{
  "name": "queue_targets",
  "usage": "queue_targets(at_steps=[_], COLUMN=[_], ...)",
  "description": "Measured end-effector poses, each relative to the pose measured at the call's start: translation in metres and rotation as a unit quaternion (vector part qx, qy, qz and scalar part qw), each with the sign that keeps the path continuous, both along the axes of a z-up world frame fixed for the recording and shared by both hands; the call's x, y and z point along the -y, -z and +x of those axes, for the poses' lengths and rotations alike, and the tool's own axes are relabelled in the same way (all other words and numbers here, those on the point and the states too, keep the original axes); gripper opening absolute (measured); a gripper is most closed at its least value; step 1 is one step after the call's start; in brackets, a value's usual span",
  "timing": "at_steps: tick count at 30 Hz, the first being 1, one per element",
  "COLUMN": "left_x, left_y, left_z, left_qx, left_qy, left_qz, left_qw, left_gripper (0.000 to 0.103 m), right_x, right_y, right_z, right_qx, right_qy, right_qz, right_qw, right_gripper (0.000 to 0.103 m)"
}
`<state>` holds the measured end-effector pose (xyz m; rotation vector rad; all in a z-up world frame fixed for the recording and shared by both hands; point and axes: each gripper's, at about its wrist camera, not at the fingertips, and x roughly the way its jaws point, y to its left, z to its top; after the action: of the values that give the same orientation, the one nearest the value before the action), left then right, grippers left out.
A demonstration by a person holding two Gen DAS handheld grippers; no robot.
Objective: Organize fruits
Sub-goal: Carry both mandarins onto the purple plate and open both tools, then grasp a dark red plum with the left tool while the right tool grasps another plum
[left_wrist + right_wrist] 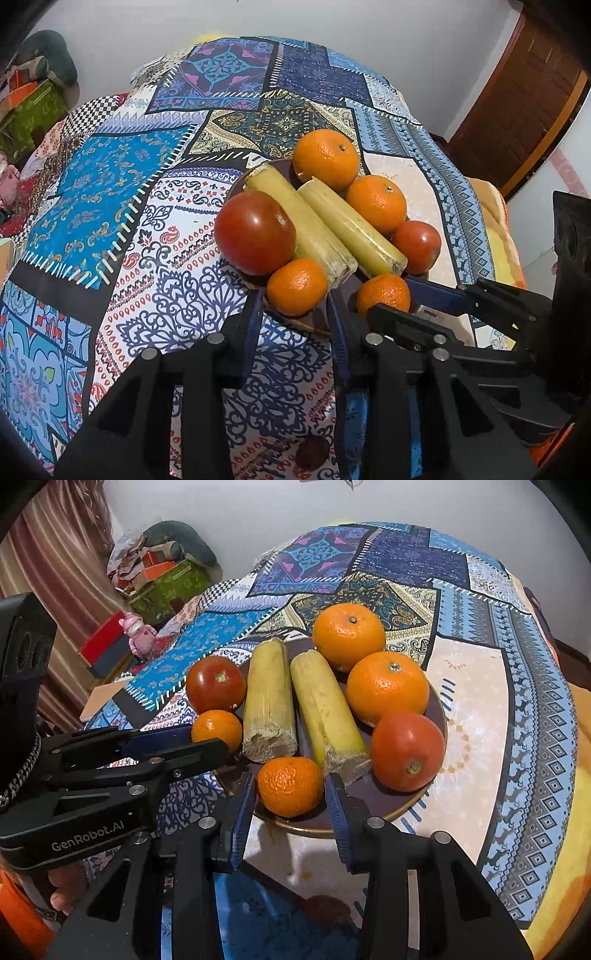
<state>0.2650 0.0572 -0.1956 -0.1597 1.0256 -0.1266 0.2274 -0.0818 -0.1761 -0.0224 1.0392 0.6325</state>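
A dark brown plate on the patchwork cloth holds two yellow-green cane pieces, two tomatoes, two large oranges and two small mandarins. My right gripper is open, its blue-padded fingers either side of the near mandarin; touch is unclear. My left gripper is open just before the other small mandarin at the plate's near rim. In the left wrist view the right gripper shows beside its mandarin. In the right wrist view the left gripper reaches the left mandarin.
The patchwork cloth covers a round table. A green box with clutter, a red box and a pink toy stand beyond its left edge. A wooden door is at the right.
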Motion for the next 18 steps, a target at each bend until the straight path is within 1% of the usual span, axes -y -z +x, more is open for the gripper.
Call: queue_targets(at_steps=[5, 11, 18], left_x=[0.0, 0.001, 0.002], left_y=[-0.007, -0.025, -0.033], left_z=[-0.011, -0.031, -0.058], left_qx=[0.009, 0.029, 0.03], left_qy=[0.001, 0.004, 0.005], left_qz=[0.0, 0.006, 0.009], left_qw=[1.0, 0.9996, 0.9995], left_gripper=[0.042, 0.044, 0.045], right_x=[0.003, 0.021, 0.044], right_y=[-0.006, -0.02, -0.028], right_z=[-0.007, -0.018, -0.038], right_qx=[0.013, 0.026, 0.035], right_qy=[0.001, 0.013, 0.031], right_qz=[-0.012, -0.009, -0.017], right_qw=[1.0, 1.0, 0.999], right_gripper=[0.037, 0.039, 0.04])
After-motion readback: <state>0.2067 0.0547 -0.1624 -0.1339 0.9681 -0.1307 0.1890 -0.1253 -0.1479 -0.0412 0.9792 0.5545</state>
